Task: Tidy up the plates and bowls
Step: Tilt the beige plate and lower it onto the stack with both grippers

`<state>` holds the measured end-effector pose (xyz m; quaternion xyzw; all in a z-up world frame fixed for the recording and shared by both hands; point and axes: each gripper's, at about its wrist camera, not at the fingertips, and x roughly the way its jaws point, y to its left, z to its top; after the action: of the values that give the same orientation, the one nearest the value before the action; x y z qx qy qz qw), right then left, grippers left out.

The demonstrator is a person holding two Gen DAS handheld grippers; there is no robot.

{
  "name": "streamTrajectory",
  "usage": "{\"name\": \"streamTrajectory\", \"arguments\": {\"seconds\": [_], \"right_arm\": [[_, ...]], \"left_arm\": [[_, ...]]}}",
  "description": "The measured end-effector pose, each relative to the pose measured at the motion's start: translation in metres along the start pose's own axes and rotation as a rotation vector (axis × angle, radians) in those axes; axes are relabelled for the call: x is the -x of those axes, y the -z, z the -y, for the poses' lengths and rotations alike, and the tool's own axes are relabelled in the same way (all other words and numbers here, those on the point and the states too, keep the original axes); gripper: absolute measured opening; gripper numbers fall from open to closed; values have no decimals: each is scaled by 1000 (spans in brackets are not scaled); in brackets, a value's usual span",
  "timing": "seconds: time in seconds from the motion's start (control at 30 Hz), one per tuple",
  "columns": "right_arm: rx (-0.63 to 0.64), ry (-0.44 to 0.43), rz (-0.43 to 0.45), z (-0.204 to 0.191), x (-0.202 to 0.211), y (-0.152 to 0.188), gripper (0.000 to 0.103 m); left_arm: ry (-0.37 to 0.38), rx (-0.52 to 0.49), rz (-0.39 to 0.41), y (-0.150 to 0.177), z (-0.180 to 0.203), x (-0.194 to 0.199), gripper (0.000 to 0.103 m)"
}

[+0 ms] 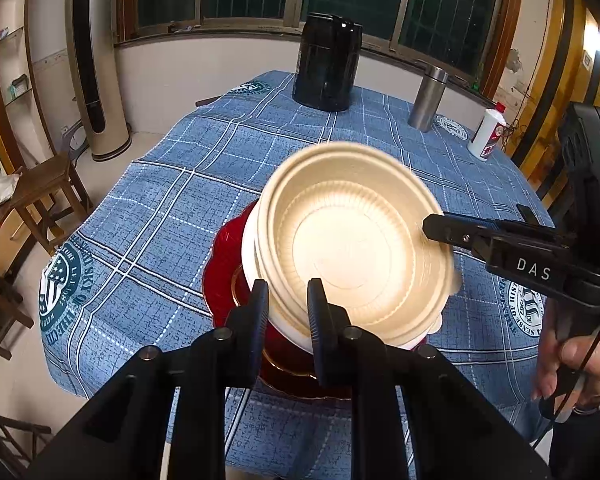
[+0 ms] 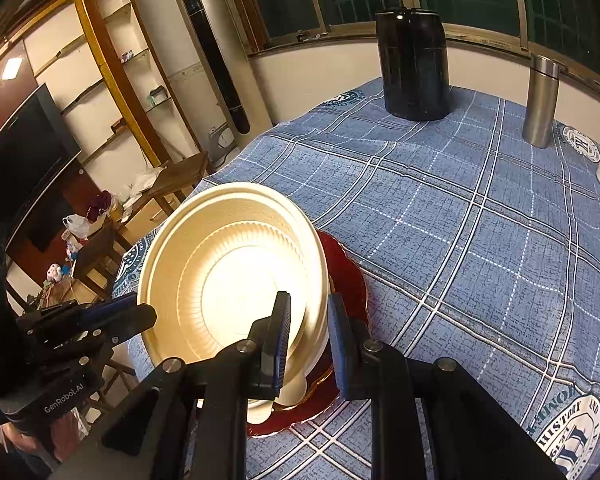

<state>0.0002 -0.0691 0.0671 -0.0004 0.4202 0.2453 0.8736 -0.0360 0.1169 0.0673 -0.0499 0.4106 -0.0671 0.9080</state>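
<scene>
A: Where do the bowls sit?
B: The cream bowls (image 1: 352, 240) are stacked on the red plate (image 1: 224, 264), toward the table's (image 1: 172, 184) near edge.
A: And the claws?
B: The left gripper (image 1: 288, 304) is pinched on the top bowl's near rim. The right gripper (image 2: 308, 320) straddles the opposite rim; whether its pads press it cannot be told.

Black left gripper (image 1: 288, 312), right gripper (image 2: 308, 336) marked "DAS".

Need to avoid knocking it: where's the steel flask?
The steel flask stands at the table's far edge, between the black canister and the white bottle, right of centre in both views.
</scene>
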Motion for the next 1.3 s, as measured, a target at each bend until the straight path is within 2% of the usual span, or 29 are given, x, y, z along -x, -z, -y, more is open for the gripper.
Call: {"name": "streamTrajectory", "arguments": {"seconds": [0.57,0.67,1.3], "right_arm": [[-13,-17,33,6,10,3,22],[-18,-17,37,8,11,3,22],[-8,-13,36,7,12,8,23]], "left_arm": [[1,2,15,0,-3,0,16],[-1,2,16,0,-3,1,19],[-10,2,20,0,-2,1,19]]}}
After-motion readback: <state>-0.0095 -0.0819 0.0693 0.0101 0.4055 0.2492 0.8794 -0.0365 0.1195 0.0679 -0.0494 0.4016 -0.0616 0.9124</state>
